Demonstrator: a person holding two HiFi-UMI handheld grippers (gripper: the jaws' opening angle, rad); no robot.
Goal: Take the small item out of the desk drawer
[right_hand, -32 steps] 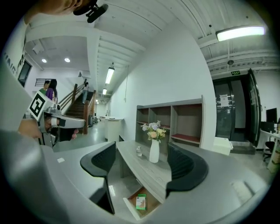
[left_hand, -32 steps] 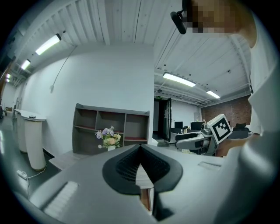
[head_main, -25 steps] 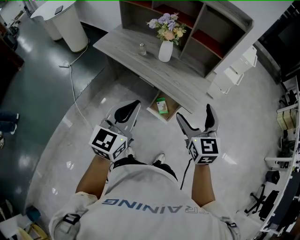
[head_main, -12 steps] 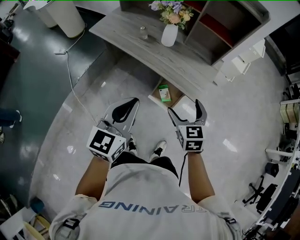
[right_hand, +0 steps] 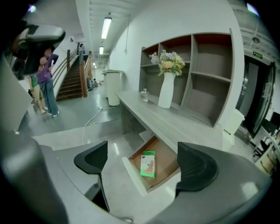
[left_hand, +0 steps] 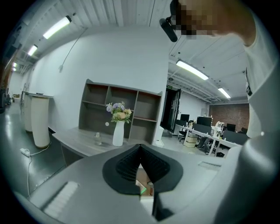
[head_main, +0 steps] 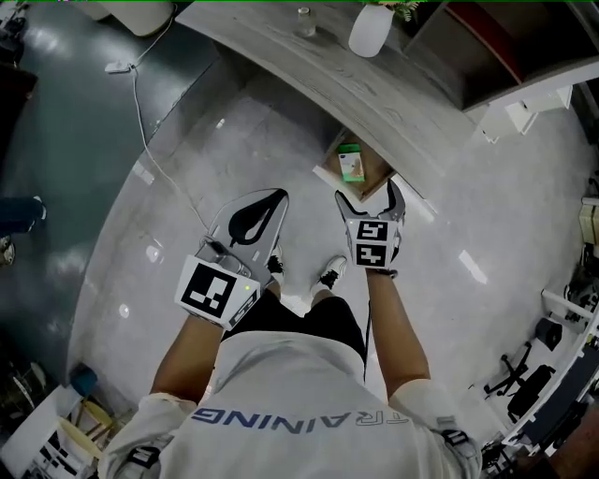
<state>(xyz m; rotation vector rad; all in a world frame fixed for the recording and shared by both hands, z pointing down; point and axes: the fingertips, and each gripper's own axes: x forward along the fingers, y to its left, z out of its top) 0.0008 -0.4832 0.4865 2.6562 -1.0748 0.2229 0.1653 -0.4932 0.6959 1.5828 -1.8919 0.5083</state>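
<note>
Under the grey desk (head_main: pixel 309 58), a wooden drawer (head_main: pixel 329 178) stands pulled out. A small green and white box (head_main: pixel 351 164) lies flat inside it. My right gripper (head_main: pixel 368 195) is open, just in front of the drawer's front edge and above floor level. In the right gripper view the box (right_hand: pixel 148 163) shows between the spread fingers (right_hand: pixel 92 158), well beyond them, inside the drawer (right_hand: pixel 132 171). My left gripper (head_main: pixel 277 195) is shut and empty, left of the drawer. Its pads (left_hand: pixel 127 164) meet, and a sliver of the box (left_hand: pixel 142 190) shows below them.
A white vase (head_main: pixel 370 33) with flowers and a small bottle (head_main: pixel 304 19) stand on the desk, before an open shelf unit (right_hand: pixel 205 74). A white cable (head_main: pixel 150 140) runs across the grey floor at left. The person's shoes (head_main: pixel 329 273) are just behind the grippers.
The person has stepped closer to the desk. The right gripper has moved forward and now sits at the drawer's front edge. The left gripper has kept its place, shut.
</note>
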